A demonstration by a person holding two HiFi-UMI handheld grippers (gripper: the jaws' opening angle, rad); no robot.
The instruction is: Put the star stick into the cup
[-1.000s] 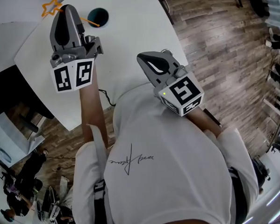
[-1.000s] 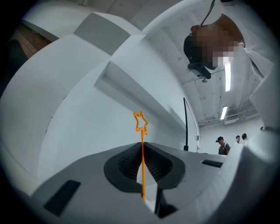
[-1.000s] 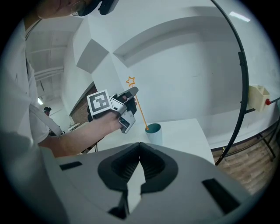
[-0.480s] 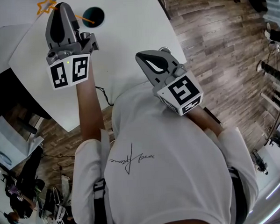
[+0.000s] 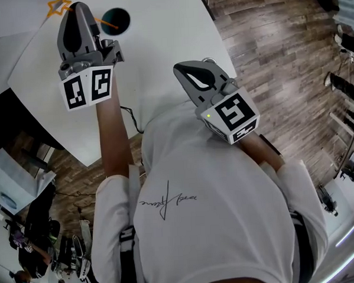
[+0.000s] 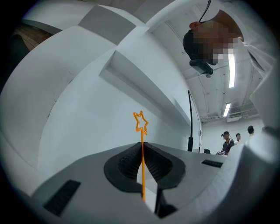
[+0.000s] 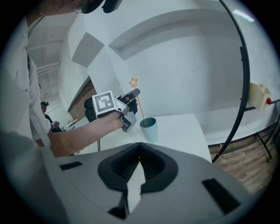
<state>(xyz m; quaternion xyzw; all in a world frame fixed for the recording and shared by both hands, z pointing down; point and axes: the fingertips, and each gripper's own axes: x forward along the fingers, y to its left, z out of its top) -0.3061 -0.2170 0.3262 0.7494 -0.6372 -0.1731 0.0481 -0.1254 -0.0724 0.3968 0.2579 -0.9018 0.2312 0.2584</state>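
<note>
- At the worktop's (image 5: 160,50) far left, our left gripper's (image 6: 141,151) fingers (image 6: 127,164) are closed on the star stick (image 6: 141,121).
- Its lower end reaches the teal cup's (image 5: 116,18) mouth.
- Our right gripper (image 7: 140,148) hovers nearer, fingers together, empty.

White table (image 5: 166,55), plain top, rounded corner seen at its left side from the head view. One thing stands directly on it: a teal cup (image 5: 115,18), upright, open mouth up, toward the table's far part. Bare white top all round the cup (image 7: 149,128). Right of the cup, past the table edge: grey-brown wood-plank floor (image 5: 267,50).
</note>
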